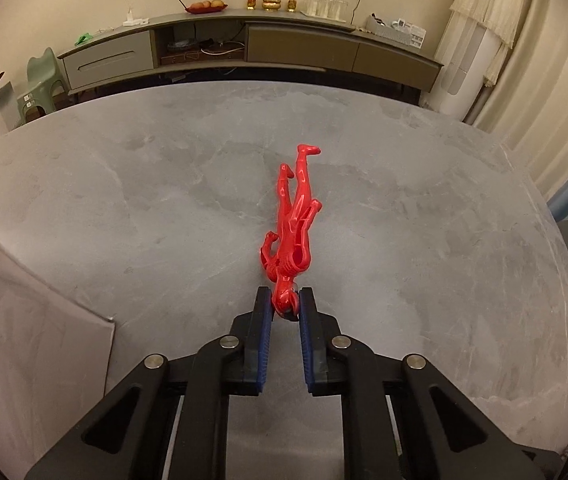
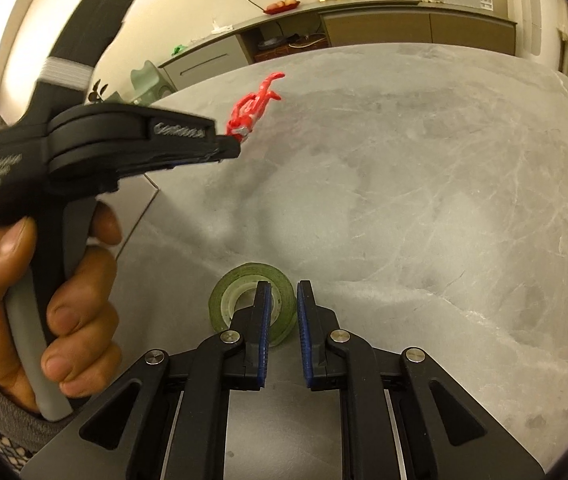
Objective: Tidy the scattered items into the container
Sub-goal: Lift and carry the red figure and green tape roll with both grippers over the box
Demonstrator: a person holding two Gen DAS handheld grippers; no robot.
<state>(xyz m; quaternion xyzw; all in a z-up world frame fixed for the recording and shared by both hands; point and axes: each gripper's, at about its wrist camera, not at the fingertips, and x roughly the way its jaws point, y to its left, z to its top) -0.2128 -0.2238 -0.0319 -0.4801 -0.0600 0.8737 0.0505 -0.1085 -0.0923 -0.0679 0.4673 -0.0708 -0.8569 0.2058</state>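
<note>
Left gripper (image 1: 286, 300) clamps the head of the red figure (image 1: 295, 216), held in the air above the grey surface (image 1: 404, 220). Right gripper (image 2: 283, 292) is parted over the green tape roll (image 2: 244, 292) lying on this surface.

Living room behind a grey stone table, warm light

The marbled grey table (image 1: 164, 184) fills the centre; at 12 o'clock a long low sideboard (image 1: 252, 46) stands against a cream wall (image 1: 64, 4), at 10 o'clock sits a pale green stool (image 1: 42, 76), and at 2 o'clock hang cream curtains (image 1: 524, 60) beside a white cylindrical appliance (image 1: 464, 76).
</note>
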